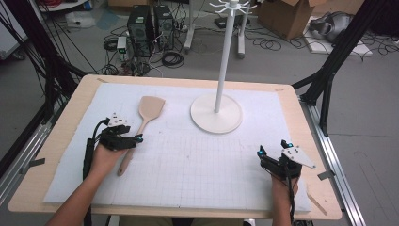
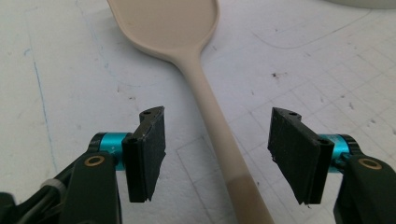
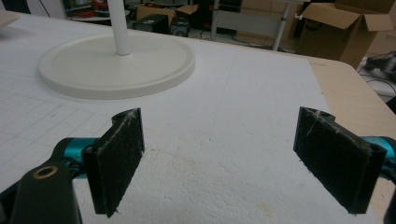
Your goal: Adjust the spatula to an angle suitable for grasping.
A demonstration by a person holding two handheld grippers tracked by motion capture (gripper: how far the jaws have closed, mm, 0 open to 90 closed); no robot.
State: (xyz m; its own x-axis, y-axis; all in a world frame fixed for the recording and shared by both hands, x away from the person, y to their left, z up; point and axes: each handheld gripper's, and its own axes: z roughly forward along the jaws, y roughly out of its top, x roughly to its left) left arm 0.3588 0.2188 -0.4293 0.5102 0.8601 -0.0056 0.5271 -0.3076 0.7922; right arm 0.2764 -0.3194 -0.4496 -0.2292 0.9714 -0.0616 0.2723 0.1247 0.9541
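Note:
A beige wooden spatula point(image 1: 149, 111) lies flat on the white gridded mat point(image 1: 202, 165), blade away from me, handle toward the near left. My left gripper point(image 1: 135, 138) sits low over the handle. In the left gripper view its jaws stand on either side of the spatula point(image 2: 203, 88) handle with a gap on both sides, and its pads point(image 2: 152, 144) touch nothing. My right gripper point(image 1: 273, 147) rests at the near right of the mat, open and empty, with bare mat between the fingers of the right gripper point(image 3: 219, 116).
A white stand with a round base point(image 1: 216, 117) and a tall pole point(image 1: 226, 52) stands at the mat's far middle; its base point(image 3: 116, 65) lies ahead of the right gripper. The wooden table edge point(image 1: 61, 136) frames the mat. Cables, computer towers and boxes lie on the floor beyond.

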